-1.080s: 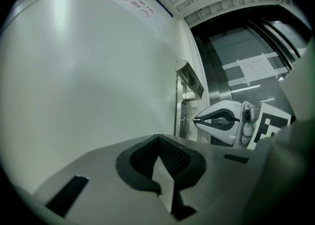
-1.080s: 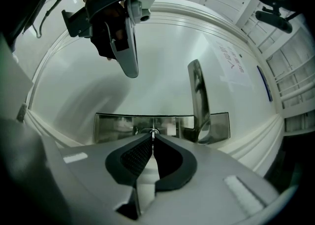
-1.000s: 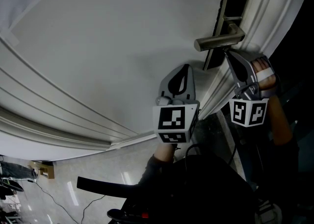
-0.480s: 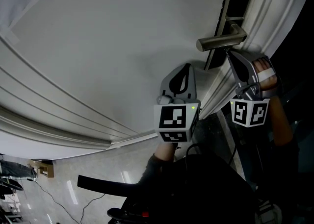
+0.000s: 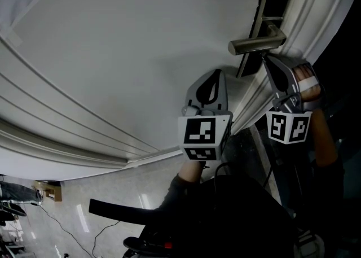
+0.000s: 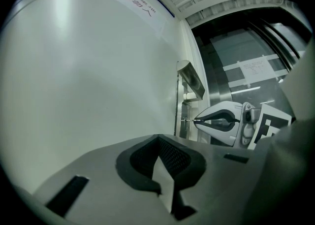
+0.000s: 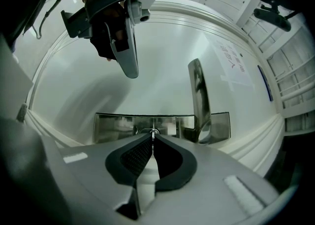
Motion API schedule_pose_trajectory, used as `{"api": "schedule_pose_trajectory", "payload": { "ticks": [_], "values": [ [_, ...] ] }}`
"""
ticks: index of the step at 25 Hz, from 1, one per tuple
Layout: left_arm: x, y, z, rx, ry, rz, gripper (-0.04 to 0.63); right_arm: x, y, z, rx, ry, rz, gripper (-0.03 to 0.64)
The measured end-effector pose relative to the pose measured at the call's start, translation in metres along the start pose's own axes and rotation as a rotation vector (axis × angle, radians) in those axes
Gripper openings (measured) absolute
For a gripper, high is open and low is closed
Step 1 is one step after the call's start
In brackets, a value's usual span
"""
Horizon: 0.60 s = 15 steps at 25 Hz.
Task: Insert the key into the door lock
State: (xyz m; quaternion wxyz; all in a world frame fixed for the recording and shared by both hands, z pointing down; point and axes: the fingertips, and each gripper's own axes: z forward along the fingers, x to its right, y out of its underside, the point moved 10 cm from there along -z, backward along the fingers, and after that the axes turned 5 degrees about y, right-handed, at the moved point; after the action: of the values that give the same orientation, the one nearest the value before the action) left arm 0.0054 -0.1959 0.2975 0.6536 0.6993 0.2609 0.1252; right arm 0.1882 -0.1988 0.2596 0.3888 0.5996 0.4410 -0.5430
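Pinching the key [image 7: 153,134] in the right gripper [image 7: 151,141], blade straight ahead at the keyhole [image 7: 147,131] beside the handle [image 7: 198,91]; left gripper [image 5: 213,77] closed empty, farther off.

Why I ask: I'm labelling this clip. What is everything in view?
door: one, white, fills most of the head view
handle: one, metal lever, on the lock plate
lock plate: one, shiny metal, near the door's edge
key: one, small, metal, tip at the lock plate, held in the right gripper's jaws
notice: one, white paper, on the door
floor: pale tiles, below the door
left gripper: grey, jaws shut, empty, beside the right gripper
right gripper: grey, jaws shut on the key, under the handle
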Motion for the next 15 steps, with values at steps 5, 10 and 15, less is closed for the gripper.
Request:
{"api": "schedule_pose_trajectory", "payload": {
  "ticks": [5, 10, 15],
  "values": [
    [-0.0008, 0.0011, -0.0014, -0.002, 0.001, -0.011, 0.0, -0.0004, -0.0004, -0.0008, 0.001, 0.0, 0.001, 0.012],
    [0.0004, 0.0001, -0.0016, -0.001, -0.003, 0.008, 0.0, -0.0004, 0.0, -0.0001, 0.001, 0.002, -0.001, 0.012],
    [0.0005, -0.0005, -0.003, -0.002, -0.006, 0.011, 0.0, -0.0005, -0.0006, -0.0006, 0.004, 0.002, -0.001, 0.012]
  ]
}}
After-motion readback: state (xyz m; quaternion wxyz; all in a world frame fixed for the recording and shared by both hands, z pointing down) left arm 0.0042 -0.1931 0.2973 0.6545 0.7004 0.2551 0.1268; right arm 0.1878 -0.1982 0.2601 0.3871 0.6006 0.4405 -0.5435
